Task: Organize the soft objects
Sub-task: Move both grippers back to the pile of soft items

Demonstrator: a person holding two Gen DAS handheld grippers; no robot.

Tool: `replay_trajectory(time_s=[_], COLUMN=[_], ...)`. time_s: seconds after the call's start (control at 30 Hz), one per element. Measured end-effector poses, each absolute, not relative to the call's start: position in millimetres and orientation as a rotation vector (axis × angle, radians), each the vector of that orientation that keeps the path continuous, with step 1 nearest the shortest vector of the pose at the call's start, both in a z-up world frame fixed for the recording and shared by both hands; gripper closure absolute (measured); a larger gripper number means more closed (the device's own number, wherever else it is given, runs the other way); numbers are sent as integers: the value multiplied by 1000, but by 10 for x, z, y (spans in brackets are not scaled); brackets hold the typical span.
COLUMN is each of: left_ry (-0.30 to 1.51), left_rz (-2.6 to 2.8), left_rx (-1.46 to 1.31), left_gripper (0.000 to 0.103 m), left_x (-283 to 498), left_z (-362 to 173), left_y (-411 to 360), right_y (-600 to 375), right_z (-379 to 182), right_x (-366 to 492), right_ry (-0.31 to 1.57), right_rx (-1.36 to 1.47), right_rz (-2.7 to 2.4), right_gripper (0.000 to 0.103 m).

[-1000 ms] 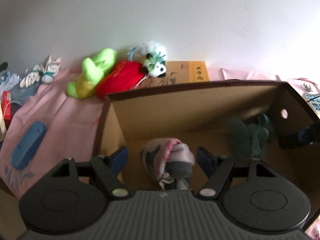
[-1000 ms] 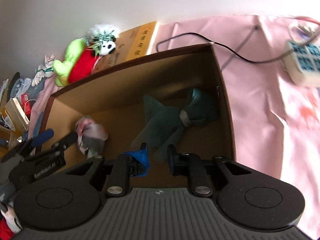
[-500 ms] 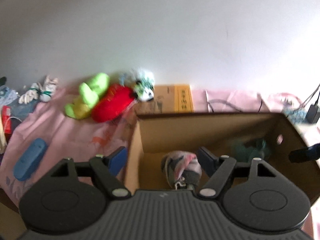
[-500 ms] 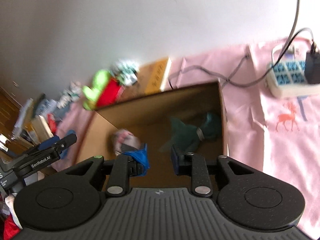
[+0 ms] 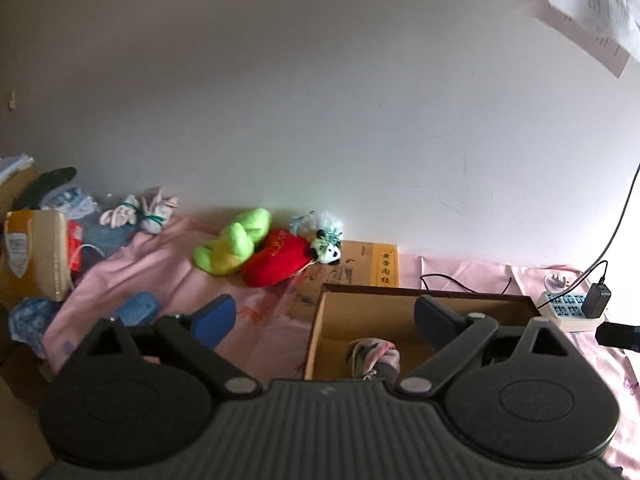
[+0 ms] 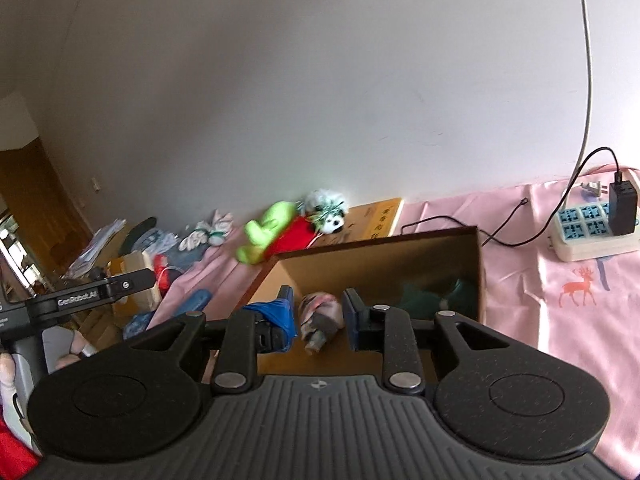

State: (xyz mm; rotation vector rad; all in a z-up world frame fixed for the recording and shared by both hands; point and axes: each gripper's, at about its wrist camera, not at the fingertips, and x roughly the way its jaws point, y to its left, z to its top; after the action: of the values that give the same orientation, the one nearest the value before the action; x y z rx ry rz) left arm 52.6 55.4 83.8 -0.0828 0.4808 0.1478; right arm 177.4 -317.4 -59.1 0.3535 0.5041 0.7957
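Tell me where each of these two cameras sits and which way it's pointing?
Left wrist view: sits on the left hand-held gripper, facing the wall over the cardboard box; its open fingers show.
Right wrist view: sits on the right hand-held gripper, facing the same box; shows its fingers and the left gripper.
Shared: the box, the pink-grey bundle inside, the green plush.

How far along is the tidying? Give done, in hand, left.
Done: a pink-grey bundle and a dark green soft toy lie in the cardboard box. In hand: nothing; both hand-held grippers are empty. Left: the green plush, red plush and panda by the wall.
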Motion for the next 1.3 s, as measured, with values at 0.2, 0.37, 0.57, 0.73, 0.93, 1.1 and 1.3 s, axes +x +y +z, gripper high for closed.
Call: replay_trajectory(time_s=[0.2,0.37,0.57,0.73,0.93,1.1,1.3], left_ry=[501,547,605,649,726,785,852], left_rz=[188,193,118,32,-43,-159,-252], left_rx=[-57,-39,-55,-84,-66,-29,32], left_gripper=[8,8,8,8,8,8,8], left_x=[196,0,-188,-389,-580,-700,-731], left_z=[821,691,505,358,76,-169,-428], left_y=[545,581,755,933,1084,1107,1018], right_y=[-3126,-3086,-2949,-2792,-2662,-2564,-2510], right_z=[-640,-701,-818,-954,-1163,-1335,-1461], right_x=[1508,1314,1054,824,615,462,338], right_ry=[476,483,538,590,675,739,793], right_rx=[312,310,317,281,272,278,284], right_rz=[849,856,823,778,714,657,597], right_gripper=[92,92,91,90,89,89,88])
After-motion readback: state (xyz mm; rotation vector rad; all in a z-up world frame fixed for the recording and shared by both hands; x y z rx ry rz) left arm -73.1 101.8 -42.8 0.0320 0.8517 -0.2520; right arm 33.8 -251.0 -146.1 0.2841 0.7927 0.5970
